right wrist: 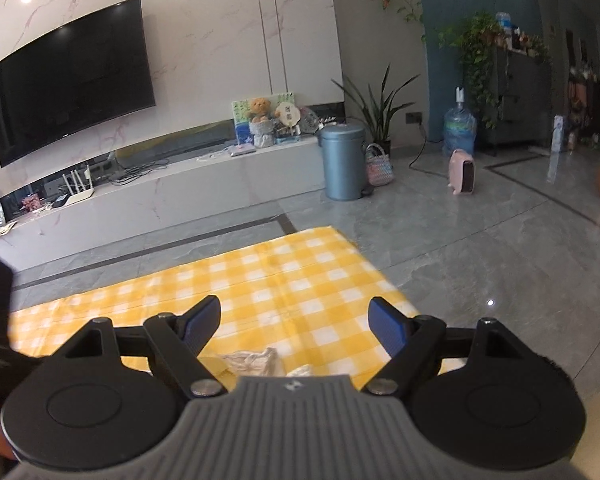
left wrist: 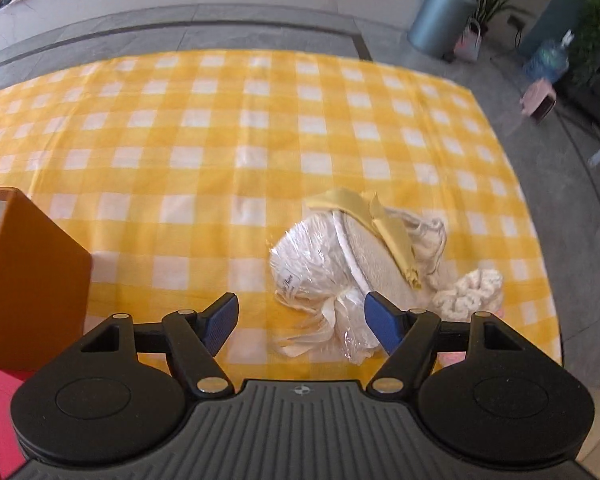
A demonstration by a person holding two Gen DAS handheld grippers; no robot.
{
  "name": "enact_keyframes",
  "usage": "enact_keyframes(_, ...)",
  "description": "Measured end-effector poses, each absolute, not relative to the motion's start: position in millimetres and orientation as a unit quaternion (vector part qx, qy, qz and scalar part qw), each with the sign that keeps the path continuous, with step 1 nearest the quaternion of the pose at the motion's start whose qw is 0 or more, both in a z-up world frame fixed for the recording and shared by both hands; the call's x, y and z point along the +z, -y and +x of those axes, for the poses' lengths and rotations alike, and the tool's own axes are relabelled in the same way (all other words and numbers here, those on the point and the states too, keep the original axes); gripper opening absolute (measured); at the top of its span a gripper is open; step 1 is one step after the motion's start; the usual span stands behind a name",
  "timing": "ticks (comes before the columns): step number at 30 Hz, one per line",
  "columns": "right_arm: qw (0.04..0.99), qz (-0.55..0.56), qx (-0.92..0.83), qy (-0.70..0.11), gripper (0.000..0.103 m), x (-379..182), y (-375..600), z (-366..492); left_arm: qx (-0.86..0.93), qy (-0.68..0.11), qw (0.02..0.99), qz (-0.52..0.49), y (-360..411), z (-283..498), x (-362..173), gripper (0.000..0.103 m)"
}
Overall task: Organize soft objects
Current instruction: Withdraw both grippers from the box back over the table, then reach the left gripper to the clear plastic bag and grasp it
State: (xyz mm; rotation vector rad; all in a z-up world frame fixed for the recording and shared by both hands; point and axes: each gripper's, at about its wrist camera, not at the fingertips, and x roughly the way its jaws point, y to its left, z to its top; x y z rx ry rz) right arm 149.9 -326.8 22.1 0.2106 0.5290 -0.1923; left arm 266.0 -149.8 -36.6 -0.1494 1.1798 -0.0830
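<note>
One orange box (left wrist: pixel 36 280), one bagged white bundle (left wrist: pixel 312 264), one yellow cloth (left wrist: pixel 380 220), one cream scrunchie (left wrist: pixel 468 292)

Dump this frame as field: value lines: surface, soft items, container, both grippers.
surface: yellow checked cloth, spread over the floor
soft items: plastic-wrapped white bundle with a yellow cloth draped over it; fluffy cream piece just right of the pile
container: orange box at the left edge of the left wrist view, something red inside
left gripper: open, over the bundle's near end, nothing pinched
right gripper: open, empty, above the cloth
</note>
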Motion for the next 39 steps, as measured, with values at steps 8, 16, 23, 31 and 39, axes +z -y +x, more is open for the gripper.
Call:
enact_keyframes(8, 0.953, 0.124, -0.091, -0.263, 0.080, 21.4, 329.4, 146.7, -0.001, -0.569, 0.820, -0.062, 159.2, 281.9, -56.7, 0.085)
enact_keyframes(16, 0.947, 0.140, -0.093, -0.272, 0.080, 18.5, 335.0, 147.8, -0.013, -0.565, 0.811, -0.153, 160.5, 291.0, -59.6, 0.086)
enact_keyframes(23, 0.946, 0.144, -0.089, -0.277, 0.080, 16.5, 337.2, 148.0, 0.022, -0.576, 0.792, -0.201, 170.8, 300.7, -88.8, 0.088)
enact_keyframes(31, 0.942, 0.149, -0.096, -0.285, 0.080, 10.1, 345.3, 149.7, -0.023, -0.549, 0.830, -0.098, 192.2, 294.1, -79.9, 0.067)
enact_keyframes(39, 0.939, 0.161, -0.111, -0.284, 0.080, 10.5, 357.3, 147.1, -0.127, -0.582, 0.801, 0.065, 203.3, 302.7, -68.8, 0.070)
